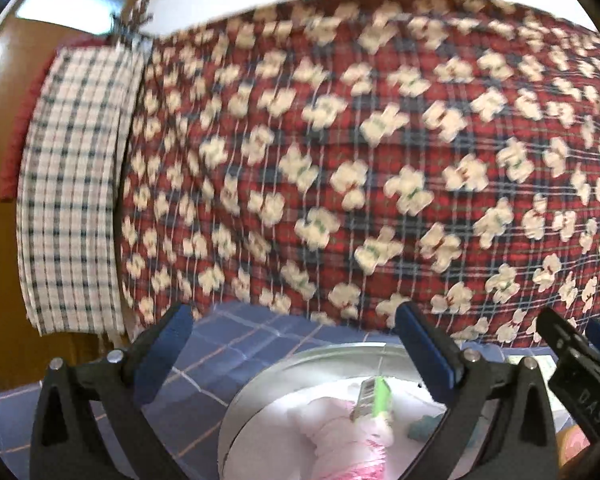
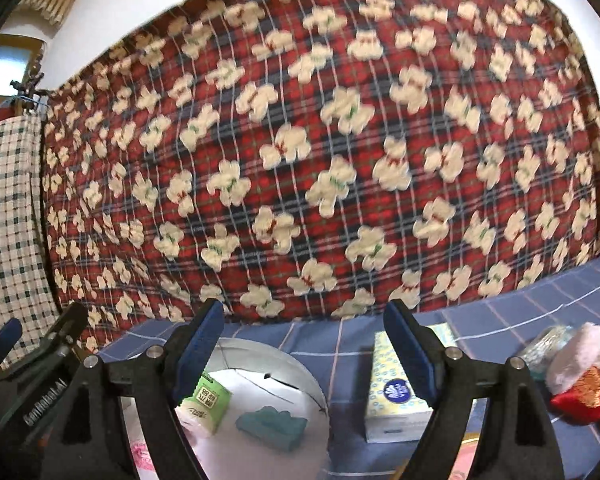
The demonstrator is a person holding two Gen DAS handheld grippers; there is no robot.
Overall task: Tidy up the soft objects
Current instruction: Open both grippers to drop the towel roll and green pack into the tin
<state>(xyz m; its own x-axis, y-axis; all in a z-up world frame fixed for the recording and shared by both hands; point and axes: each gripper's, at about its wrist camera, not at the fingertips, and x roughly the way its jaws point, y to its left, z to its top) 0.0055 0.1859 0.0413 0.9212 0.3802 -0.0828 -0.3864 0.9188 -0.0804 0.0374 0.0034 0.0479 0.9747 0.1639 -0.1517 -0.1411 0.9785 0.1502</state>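
A round metal bin (image 1: 300, 356) with a white lining stands on the blue checked table (image 1: 220, 344). It holds a pink-and-white soft item (image 1: 336, 432), a green tissue pack (image 1: 374, 400) and a teal soft piece (image 1: 422, 428). My left gripper (image 1: 292, 336) is open and empty above the bin. In the right wrist view the bin (image 2: 284, 364) shows the green tissue pack (image 2: 206, 398) and the teal piece (image 2: 270, 426). My right gripper (image 2: 304, 332) is open and empty over the bin's right rim. A pink plush (image 2: 578, 358) and a red pouch (image 2: 586, 398) lie at the right.
A red plaid cloth with white bears (image 2: 320, 152) hangs behind the table. A tissue box (image 2: 392, 392) lies right of the bin. A checked cloth (image 1: 72, 184) hangs at the left. The other gripper shows at each view's edge (image 1: 580, 364) (image 2: 32, 372).
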